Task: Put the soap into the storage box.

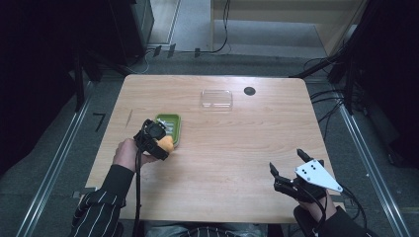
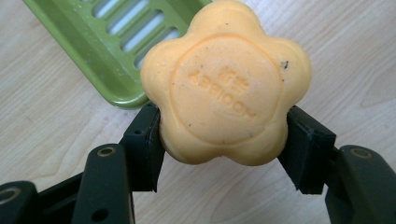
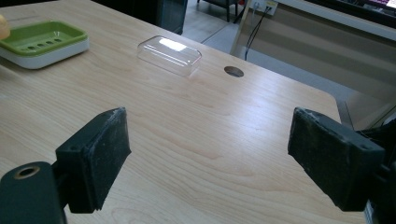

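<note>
While my left claw (image 2: pixel 224 140) grips the orange flower-shaped soap (image 2: pixel 227 98) by its sides, just beside the near end of the green soap dish (image 1: pixel 168 126) on the table (image 1: pixel 237 148), I judge the step in hand is setting it in the dish; I should keep it level, centre it over the slotted tray, lower until it rests, then release; my right claw (image 3: pixel 208 154) hangs open over bare wood, well apart; the clear lid (image 3: pixel 169 54) waits farther back.

A pale wooden table (image 1: pixel 237 148) stands on grey floor (image 1: pixel 59 163), dark surroundings, cables (image 1: pixel 225 29) behind.
</note>
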### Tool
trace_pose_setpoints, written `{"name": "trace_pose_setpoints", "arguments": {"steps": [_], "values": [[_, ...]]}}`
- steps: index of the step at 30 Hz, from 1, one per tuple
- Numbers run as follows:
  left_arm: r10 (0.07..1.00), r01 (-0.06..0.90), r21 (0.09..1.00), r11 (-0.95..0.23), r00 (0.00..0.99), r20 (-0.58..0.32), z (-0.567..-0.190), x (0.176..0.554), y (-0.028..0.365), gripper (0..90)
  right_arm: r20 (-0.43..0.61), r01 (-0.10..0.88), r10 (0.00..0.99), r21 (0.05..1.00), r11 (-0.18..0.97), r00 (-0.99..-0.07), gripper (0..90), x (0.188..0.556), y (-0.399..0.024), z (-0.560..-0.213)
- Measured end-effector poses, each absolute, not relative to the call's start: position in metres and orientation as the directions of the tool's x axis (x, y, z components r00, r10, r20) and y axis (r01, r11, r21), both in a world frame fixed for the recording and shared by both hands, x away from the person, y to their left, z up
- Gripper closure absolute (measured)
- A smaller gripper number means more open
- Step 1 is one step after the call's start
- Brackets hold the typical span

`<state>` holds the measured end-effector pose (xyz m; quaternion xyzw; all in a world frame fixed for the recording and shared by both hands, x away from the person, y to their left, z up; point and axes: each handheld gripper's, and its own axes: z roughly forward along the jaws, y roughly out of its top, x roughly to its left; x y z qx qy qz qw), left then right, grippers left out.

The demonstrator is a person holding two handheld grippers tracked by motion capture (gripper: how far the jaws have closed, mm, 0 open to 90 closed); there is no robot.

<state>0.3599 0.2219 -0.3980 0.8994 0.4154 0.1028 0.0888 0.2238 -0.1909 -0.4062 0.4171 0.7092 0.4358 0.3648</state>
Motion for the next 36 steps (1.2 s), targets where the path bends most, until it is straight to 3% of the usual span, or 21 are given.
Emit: {"name": "trace_pose_setpoints", "arguments": {"steps": [36], "values": [[0.788,0.732,0.298,-0.613,0.592,0.167,-0.398,0.406,0.223,39.7,-0.158,0.274,0.907,0.920,0.279,-0.391,13.4,0.224,-0.190,-0.406]]}}
